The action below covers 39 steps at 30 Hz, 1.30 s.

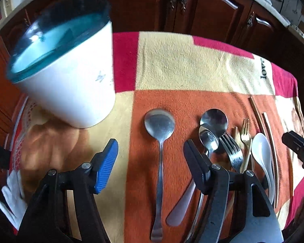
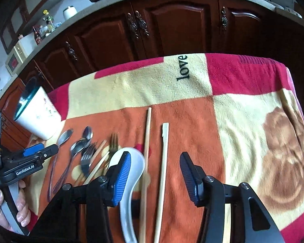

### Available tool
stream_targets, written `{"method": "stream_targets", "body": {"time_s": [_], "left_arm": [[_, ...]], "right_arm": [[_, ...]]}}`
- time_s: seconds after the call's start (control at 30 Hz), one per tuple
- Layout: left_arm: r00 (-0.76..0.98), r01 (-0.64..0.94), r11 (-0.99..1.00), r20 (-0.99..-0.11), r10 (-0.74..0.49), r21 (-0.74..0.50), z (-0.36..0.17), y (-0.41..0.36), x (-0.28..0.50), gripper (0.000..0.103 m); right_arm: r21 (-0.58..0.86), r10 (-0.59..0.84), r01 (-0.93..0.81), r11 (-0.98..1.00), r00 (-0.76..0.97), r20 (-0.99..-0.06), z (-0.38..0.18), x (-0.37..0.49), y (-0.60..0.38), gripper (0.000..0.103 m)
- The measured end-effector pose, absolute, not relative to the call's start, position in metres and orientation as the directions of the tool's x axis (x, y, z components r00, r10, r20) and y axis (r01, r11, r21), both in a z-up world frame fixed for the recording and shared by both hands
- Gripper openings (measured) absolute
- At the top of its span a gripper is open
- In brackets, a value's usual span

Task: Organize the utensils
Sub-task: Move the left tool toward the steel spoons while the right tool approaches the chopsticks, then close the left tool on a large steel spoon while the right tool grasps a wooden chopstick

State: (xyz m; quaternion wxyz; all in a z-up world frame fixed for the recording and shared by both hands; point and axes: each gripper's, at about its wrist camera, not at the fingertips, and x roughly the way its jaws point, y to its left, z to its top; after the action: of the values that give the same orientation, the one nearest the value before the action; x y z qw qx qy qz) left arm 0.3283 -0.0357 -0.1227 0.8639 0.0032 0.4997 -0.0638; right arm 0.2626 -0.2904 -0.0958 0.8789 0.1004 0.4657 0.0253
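A white cup (image 1: pixel 71 77) with a teal inside stands at the left of the blanket. Utensils lie in a row: a round steel spoon (image 1: pixel 159 123), two more steel spoons (image 1: pixel 208 139), a steel fork (image 1: pixel 232 149), a gold fork (image 1: pixel 245 135), a white ceramic spoon (image 1: pixel 261 149) and chopsticks (image 1: pixel 270 141). My left gripper (image 1: pixel 152 162) is open, straddling the round spoon's handle without touching it. My right gripper (image 2: pixel 155 176) is open over a wooden chopstick (image 2: pixel 147 137) and a pale chopstick (image 2: pixel 164 147), with the ceramic spoon (image 2: pixel 135 162) under its left finger.
The patchwork blanket (image 2: pixel 243 105) covers the table up to its far edge, with dark wooden cabinets (image 2: pixel 172 26) behind. A white glove (image 1: pixel 12 198) lies at the near left. A person's hand (image 2: pixel 8 212) holds the left gripper (image 2: pixel 40 151).
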Motion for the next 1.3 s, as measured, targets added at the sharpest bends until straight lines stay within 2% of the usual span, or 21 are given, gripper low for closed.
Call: {"method": "stream_targets", "body": {"time_s": [0.1,0.23,0.43,0.53,0.7,0.87,1.1,1.3], "left_arm": [[0.463,0.121,0.991,-0.880,-0.109,-0.059,-0.130,-0.038,0.338,0.058],[0.447,0.122,0.992,-0.890,-0.093,-0.043,-0.136,-0.038,0.346,0.058],[0.433,0.125,0.992,-0.898,-0.081,-0.029,-0.140,-0.044,0.362,0.055],[0.418,0.130,0.991,-0.905,-0.073,-0.019,-0.141,-0.048,0.370,0.052],[0.401,0.139,0.990,-0.913,-0.075,-0.020,-0.143,-0.049,0.370,0.036],[0.387,0.134,0.991,-0.919,-0.078,-0.027,-0.140,-0.054,0.375,0.035],[0.412,0.127,0.990,-0.905,-0.102,-0.054,-0.131,-0.051,0.378,0.035],[0.487,0.146,0.985,-0.861,-0.150,-0.089,-0.104,-0.038,0.354,0.035]], "right_arm": [[0.220,0.151,0.069,0.973,0.530,-0.835,-0.105,0.281,-0.297,0.041],[0.222,0.152,0.081,0.972,0.505,-0.850,-0.113,0.296,-0.302,0.039],[0.214,0.154,0.081,0.973,0.462,-0.874,-0.123,0.314,-0.299,0.031],[0.205,0.148,0.081,0.975,0.446,-0.883,-0.128,0.320,-0.298,0.029],[0.185,0.134,0.077,0.980,0.434,-0.891,-0.130,0.329,-0.296,0.027],[0.116,0.076,0.071,0.991,0.418,-0.905,-0.132,0.334,-0.287,0.007],[0.127,0.093,0.049,0.991,0.439,-0.894,-0.131,0.328,-0.284,0.007],[0.154,0.115,0.032,0.988,0.526,-0.843,-0.110,0.305,-0.288,0.007]]}}
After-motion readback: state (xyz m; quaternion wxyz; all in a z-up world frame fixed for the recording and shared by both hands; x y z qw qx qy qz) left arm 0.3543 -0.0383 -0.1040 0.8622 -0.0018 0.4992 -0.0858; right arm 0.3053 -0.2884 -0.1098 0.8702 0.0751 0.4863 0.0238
